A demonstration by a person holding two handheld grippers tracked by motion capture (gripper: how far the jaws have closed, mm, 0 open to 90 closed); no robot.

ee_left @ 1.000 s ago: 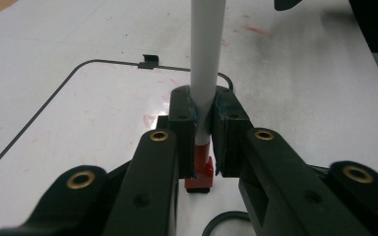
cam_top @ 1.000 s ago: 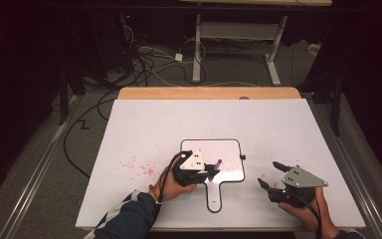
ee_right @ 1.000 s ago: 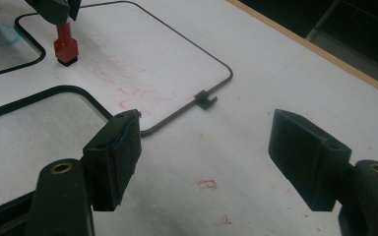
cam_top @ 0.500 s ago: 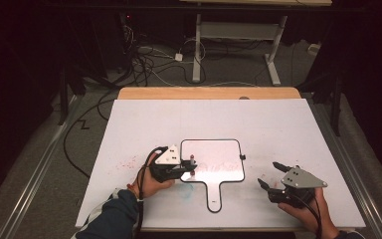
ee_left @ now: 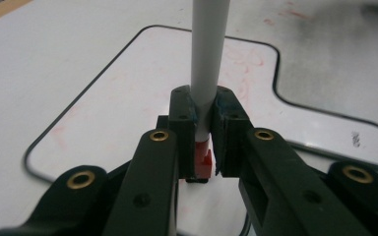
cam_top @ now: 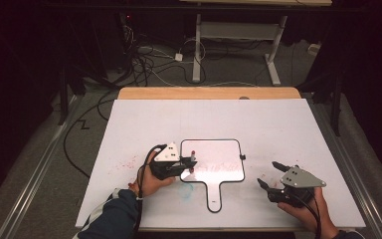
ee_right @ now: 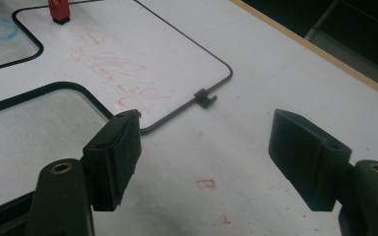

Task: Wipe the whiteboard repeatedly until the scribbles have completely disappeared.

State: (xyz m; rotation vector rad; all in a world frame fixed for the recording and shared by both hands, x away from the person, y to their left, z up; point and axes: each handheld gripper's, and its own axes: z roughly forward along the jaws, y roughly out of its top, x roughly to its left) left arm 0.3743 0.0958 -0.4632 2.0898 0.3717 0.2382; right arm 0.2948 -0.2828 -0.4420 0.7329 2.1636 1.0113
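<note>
A small whiteboard with a black rim and a short handle lies on the white table. Faint red scribbles cover its face. My left gripper is at the board's left edge, shut on a marker with a grey barrel. The marker's red end is down on the board. In the left gripper view the pads clamp the barrel from both sides. My right gripper rests open over the table to the right of the board, nothing between its jaws.
Red smudges mark the table left of the board and a blue smudge sits beside the handle. A small black clip sticks out of the board's right rim. A wooden strip runs along the far edge; cables lie on the floor beyond.
My left gripper has slid left with the marker, from over the board's middle to its left edge. The right gripper has stayed put.
</note>
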